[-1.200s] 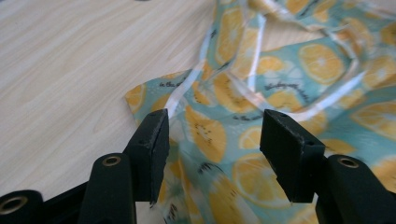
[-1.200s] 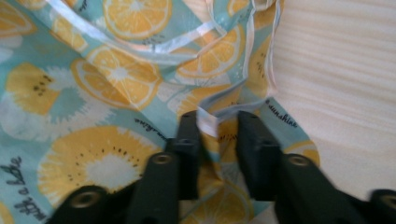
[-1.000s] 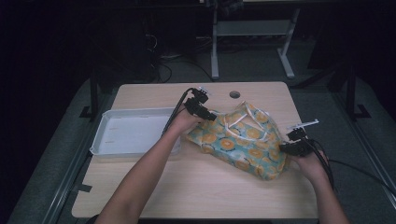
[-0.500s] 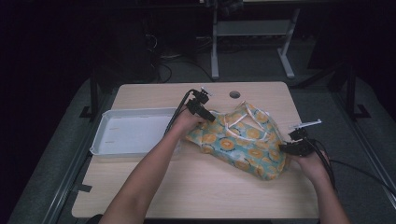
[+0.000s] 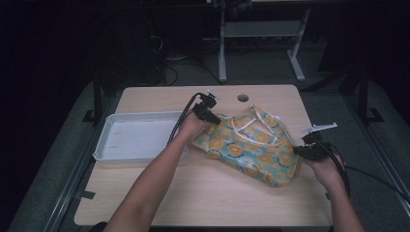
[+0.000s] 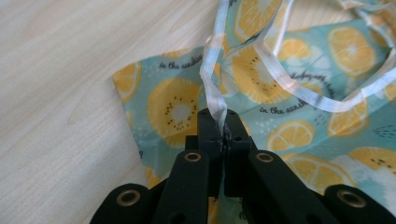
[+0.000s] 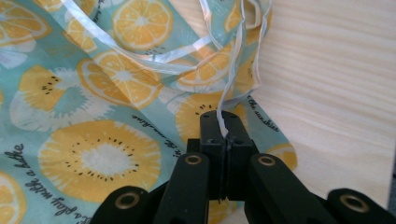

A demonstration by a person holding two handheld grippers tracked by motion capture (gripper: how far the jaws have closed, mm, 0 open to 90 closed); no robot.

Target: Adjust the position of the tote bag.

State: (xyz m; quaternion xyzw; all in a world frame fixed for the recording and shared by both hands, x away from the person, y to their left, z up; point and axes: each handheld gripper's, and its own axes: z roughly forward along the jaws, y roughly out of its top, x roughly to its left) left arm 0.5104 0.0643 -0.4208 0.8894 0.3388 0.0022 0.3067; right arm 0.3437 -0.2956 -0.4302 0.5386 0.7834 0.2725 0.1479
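Bag (image 5: 251, 147) lies between left gripper (image 5: 213, 117) and right gripper (image 5: 300, 151), both clamping its edges.

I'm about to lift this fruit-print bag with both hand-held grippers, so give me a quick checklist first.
1. Left hand-held gripper shut on the bag's edge strip, having just closed: ok.
2. Right hand-held gripper shut on the edge strip: ok.
3. Bag lying flat on the table: ok.
4. White tray apart from the bag: ok.
5. Looped handles free of both grippers: cannot tell.
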